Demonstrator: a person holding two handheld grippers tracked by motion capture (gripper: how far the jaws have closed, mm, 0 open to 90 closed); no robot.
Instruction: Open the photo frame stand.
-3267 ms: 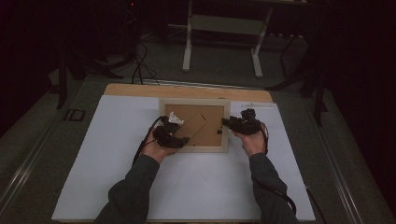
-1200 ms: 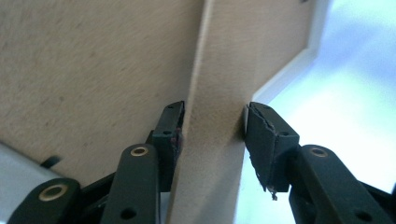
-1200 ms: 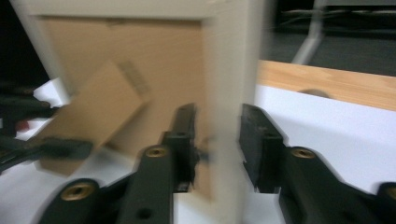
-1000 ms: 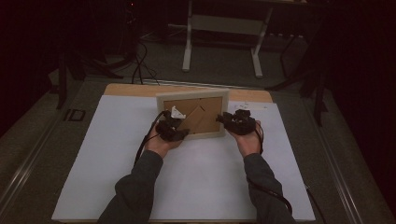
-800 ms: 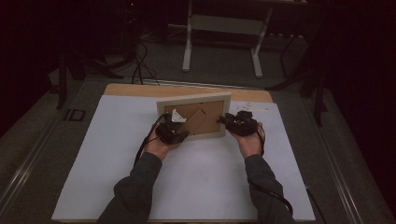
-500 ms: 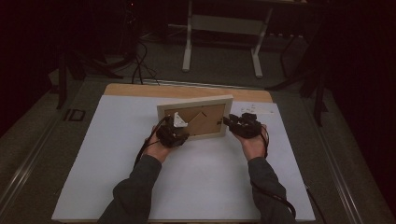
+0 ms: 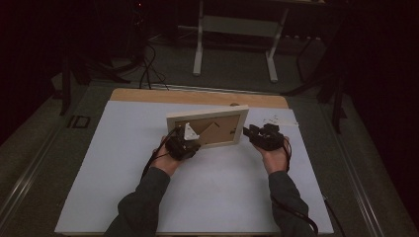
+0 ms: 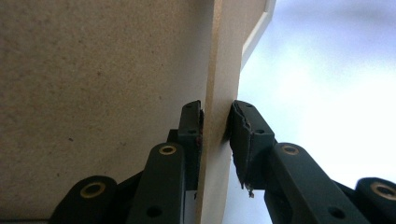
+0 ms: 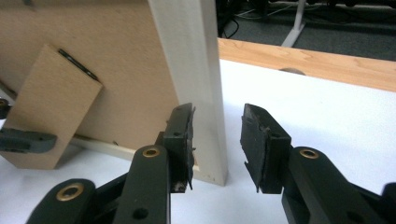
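While the picture frame [image 7: 207, 129] stands up on its near edge, its brown back faces the person.
Left gripper [image 7: 182, 146]: its jaws have just been closing, and now they pinch the frame's left side, a pad [image 8: 193, 135] tight on each face.
Picture frame: on the white board [image 7: 118, 168], near the middle, between both grippers.
Stand flap [image 9: 49, 107]: brown, hanging off the frame's back.
Right gripper [image 7: 262, 137]: its jaws are apart around the frame's right edge, with a gap by the right pad [image 9: 257, 140].

I count: picture frame [image 7: 207, 129] x1 | grippers x2: left gripper [image 7: 182, 147], right gripper [image 7: 257, 137] | white mat [image 7: 207, 192] x1
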